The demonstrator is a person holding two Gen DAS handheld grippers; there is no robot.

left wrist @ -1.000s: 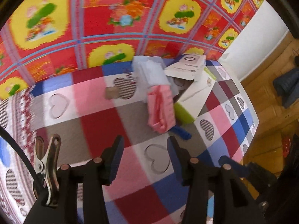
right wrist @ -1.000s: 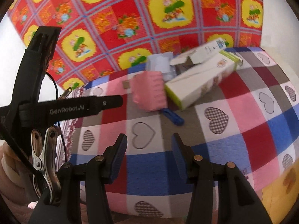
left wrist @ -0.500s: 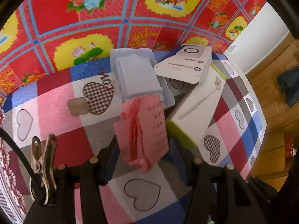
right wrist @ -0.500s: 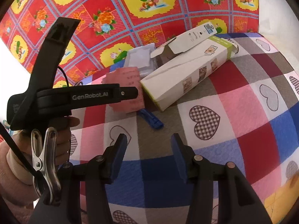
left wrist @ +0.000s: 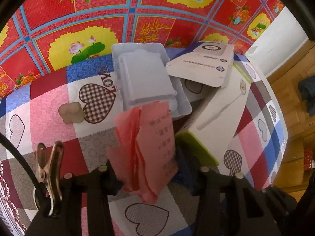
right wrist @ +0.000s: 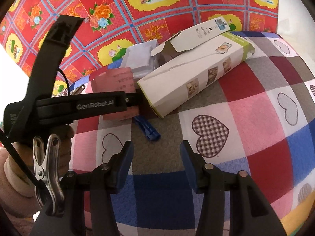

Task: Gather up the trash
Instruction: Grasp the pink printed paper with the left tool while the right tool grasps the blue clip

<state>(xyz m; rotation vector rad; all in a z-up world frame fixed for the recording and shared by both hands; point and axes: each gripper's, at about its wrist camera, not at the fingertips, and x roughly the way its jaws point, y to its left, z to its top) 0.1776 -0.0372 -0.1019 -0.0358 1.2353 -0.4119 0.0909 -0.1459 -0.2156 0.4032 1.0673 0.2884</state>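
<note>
Two hand-held grippers hung over a bed or table covered in a checked cloth [left wrist: 49,106] printed with hearts, where a small heap of rubbish lay near the far edge. The left gripper [left wrist: 149,169] pointed steeply down with a folded pink paper [left wrist: 149,137] standing between its fingers. Its jaws had just been narrowing around that paper, which filled most of the gap. The paper hid the pads, so it could not be told whether they were already pressing on it.

Just behind the pink paper lay a white plastic tray [left wrist: 141,78]. To its right a flat white carton [left wrist: 206,63] rested on a long white box with green ends [left wrist: 216,122]. A small beige lump [left wrist: 71,112] sat apart on the cloth to the left.

The right gripper [right wrist: 156,149] hovered lower down over bare cloth, its claw spread about halfway and holding nothing. A blue plastic piece [right wrist: 147,129] lay just beyond its fingertips, beside the near end of the long box. A person's hand [right wrist: 63,143] showed at the left edge, gripping the handle of the other tool.

The step in hand looked like the first pick-up, taking the pink paper. The next move probably called for squeezing firmly enough that the thin, floppy sheet would not slip, then lifting it straight clear of the tray and box. No bin or bag was in view.
</note>
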